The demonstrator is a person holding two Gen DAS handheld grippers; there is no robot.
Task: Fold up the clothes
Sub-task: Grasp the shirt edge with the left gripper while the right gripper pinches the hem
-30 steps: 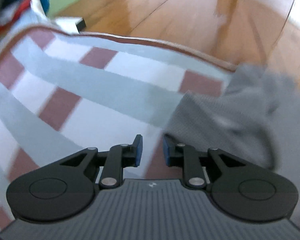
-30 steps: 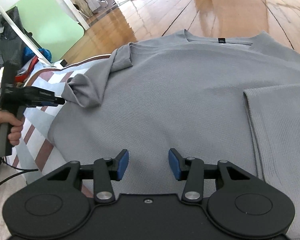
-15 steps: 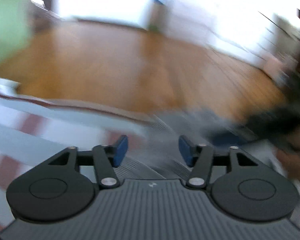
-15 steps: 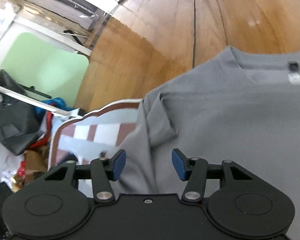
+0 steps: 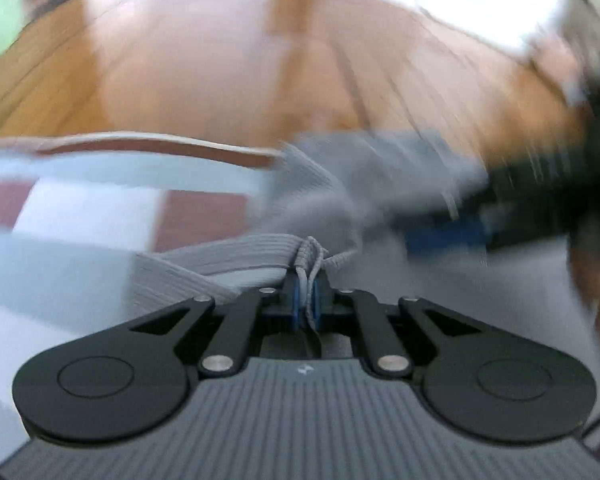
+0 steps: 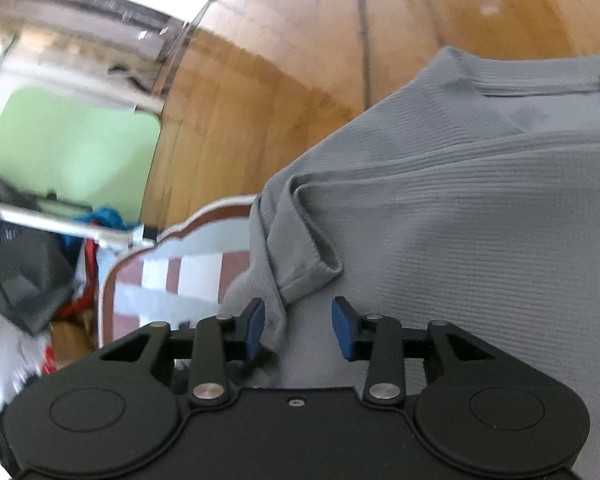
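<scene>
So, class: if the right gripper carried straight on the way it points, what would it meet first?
The right gripper, its fingers closing but not yet pressing, would most likely meet the folded sleeve of the grey shirt just ahead. Cloth already lies between the fingers. Depth is hard to judge.

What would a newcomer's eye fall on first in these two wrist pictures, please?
Probably the gray shirt spread over the striped mat, filling the right of the right wrist view. Next, the left gripper, shut on a bunched edge of that shirt. The right gripper is closing with a shirt fold between its jaws, not yet pinched.
</scene>
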